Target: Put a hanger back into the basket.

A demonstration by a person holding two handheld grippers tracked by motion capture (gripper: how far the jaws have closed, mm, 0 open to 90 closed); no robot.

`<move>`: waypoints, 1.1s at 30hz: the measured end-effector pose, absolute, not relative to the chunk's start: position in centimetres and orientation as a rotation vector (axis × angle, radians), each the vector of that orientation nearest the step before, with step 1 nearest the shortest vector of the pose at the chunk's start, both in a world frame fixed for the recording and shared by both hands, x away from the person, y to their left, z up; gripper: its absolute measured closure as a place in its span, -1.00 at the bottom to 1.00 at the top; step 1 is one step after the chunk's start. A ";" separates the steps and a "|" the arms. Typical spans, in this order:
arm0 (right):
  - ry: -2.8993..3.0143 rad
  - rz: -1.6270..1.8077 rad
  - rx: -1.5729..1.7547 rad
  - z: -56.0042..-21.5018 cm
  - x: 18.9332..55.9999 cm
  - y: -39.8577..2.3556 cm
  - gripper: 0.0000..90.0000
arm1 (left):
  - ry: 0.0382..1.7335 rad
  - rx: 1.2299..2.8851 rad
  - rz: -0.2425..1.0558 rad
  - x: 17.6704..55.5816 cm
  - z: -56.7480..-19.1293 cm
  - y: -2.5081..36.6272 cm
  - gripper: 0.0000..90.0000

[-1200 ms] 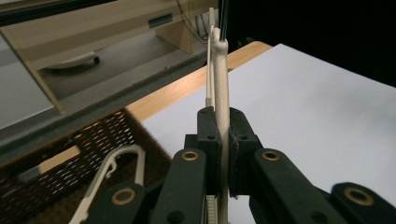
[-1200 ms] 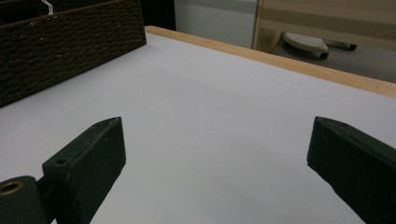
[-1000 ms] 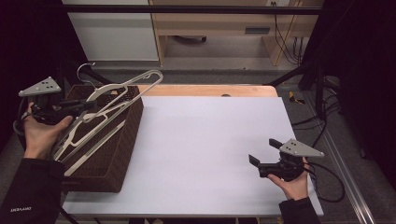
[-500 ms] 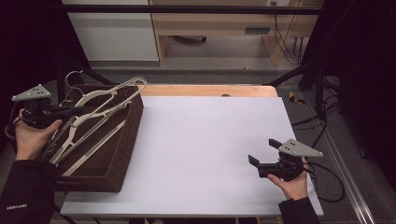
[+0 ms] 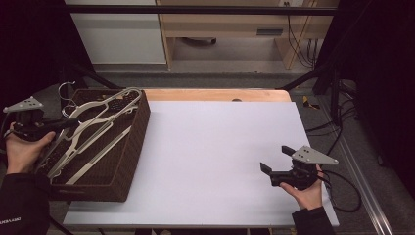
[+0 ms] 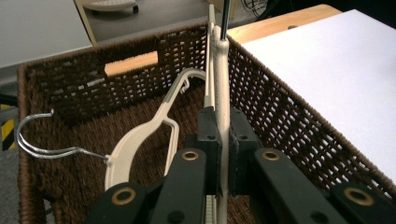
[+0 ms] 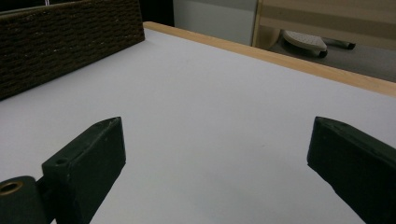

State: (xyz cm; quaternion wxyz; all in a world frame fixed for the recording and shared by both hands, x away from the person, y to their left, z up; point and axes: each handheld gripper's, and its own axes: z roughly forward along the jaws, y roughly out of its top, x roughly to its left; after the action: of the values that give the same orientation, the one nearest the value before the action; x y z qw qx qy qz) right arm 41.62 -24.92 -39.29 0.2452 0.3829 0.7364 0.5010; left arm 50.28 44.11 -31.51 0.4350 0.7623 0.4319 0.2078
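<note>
A cream plastic hanger [image 5: 105, 108] [image 6: 221, 70] is pinched edge-on in my left gripper [image 5: 70, 123] [image 6: 223, 128], which is shut on it over the left side of the dark wicker basket [image 5: 134, 142] [image 6: 289, 121]. The hanger slants low across the basket toward its far right corner. Another cream hanger [image 6: 140, 137] with a metal hook [image 6: 37, 144] lies on the basket floor beneath it. My right gripper [image 5: 276, 159] [image 7: 217, 135] rests open just above the white tabletop at the right, with nothing between its jaws.
The white table surface [image 5: 210, 147] stretches between the basket and my right hand, with a wooden strip [image 5: 215, 94] along its far edge. More hangers [image 5: 93, 154] lie in the basket. A cable [image 5: 342, 191] trails from the right gripper over the table's right edge.
My left gripper has moved left and down with the hanger, which now lies lower over the basket. The right gripper has stayed put.
</note>
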 end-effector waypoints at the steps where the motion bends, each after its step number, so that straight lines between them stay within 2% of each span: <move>1: 2.009 1.366 1.046 -39.3 41.6 -24.9 -0.90 | 1.073 1.900 0.511 50.3 -31.7 44.0 0.91; 14: 2.013 1.367 1.050 -39.3 41.6 -24.9 -0.90 | 1.207 1.961 0.347 51.6 -35.3 42.4 0.88; 18: 2.011 1.369 1.046 -39.3 41.6 -24.9 -0.90 | 1.265 1.944 0.319 51.5 -36.3 43.2 0.86; 22: 2.011 1.370 1.048 -39.3 41.6 -24.9 -0.90 | 1.338 1.953 0.353 51.5 -37.0 43.5 0.84; 25: 2.015 1.368 1.049 -39.3 41.6 -24.8 -0.90 | 1.383 1.983 0.427 51.6 -37.0 43.4 0.81; 26: 2.015 1.369 1.049 -39.3 41.6 -24.8 -0.90 | 1.409 1.990 0.462 51.6 -37.1 43.3 0.74; 27: 2.014 1.371 1.049 -39.3 41.6 -24.8 -0.90 | 1.429 1.981 0.492 51.6 -37.1 43.3 0.53; 28: 2.014 1.371 1.049 -39.3 41.6 -24.8 -0.90 | 1.442 1.977 0.521 51.5 -37.1 43.4 0.53; 33: 2.011 1.371 1.046 -39.3 41.6 -24.9 -0.90 | 1.455 1.907 0.589 50.6 -37.0 43.8 0.26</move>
State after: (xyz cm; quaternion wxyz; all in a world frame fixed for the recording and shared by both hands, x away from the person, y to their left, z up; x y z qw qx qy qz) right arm 41.60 -24.92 -39.26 0.2440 0.3829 0.7362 0.5018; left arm 50.64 43.84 -37.00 0.3293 0.7290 0.5562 0.2252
